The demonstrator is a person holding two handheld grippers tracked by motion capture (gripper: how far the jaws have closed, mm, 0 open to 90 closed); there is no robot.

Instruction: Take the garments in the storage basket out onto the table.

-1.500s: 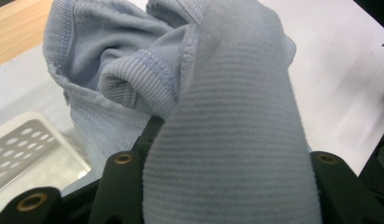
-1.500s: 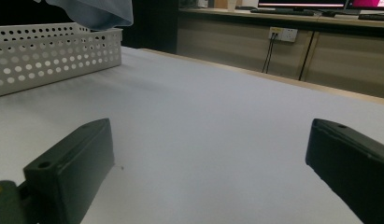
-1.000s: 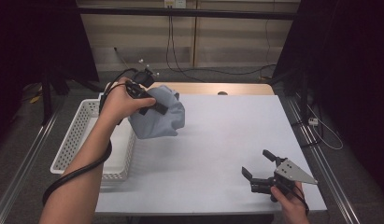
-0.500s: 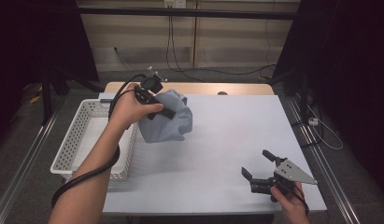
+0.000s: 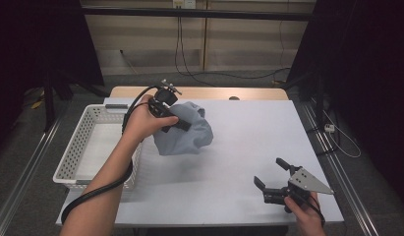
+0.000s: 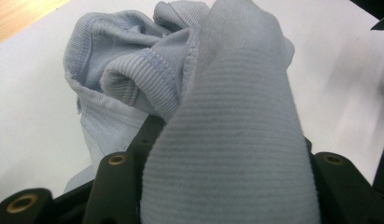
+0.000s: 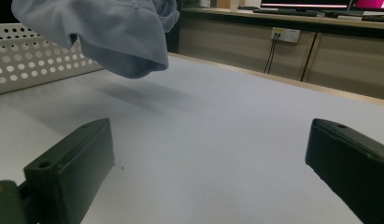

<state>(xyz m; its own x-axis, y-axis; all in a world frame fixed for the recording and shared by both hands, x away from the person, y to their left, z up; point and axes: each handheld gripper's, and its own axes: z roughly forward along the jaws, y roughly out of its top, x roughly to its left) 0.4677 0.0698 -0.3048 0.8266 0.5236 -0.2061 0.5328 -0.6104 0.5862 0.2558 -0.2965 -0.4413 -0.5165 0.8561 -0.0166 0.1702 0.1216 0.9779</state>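
Note:
A light blue ribbed garment [image 5: 186, 135] hangs bunched above the white table, clear of its surface. My left gripper [image 5: 182, 124] is shut on it, held up over the table's left-middle. In the left gripper view the blue garment [image 6: 217, 121] drapes over and between the jaws, hiding their tips. From the right gripper view the garment [image 7: 110, 32] dangles at the upper left, its shadow on the table below. My right gripper [image 5: 271, 174] rests low near the table's front right, open, with nothing between its jaws.
A white perforated basket [image 5: 76, 147] stands at the table's left edge; its wall [image 7: 21, 56] shows behind the garment. The white table top [image 5: 248, 142] spreads between the two grippers. Cables and a wooden strip lie beyond the far edge.
The left hand has carried the garment to the right, from beside the basket toward the table's middle. The right gripper has stayed put and open.

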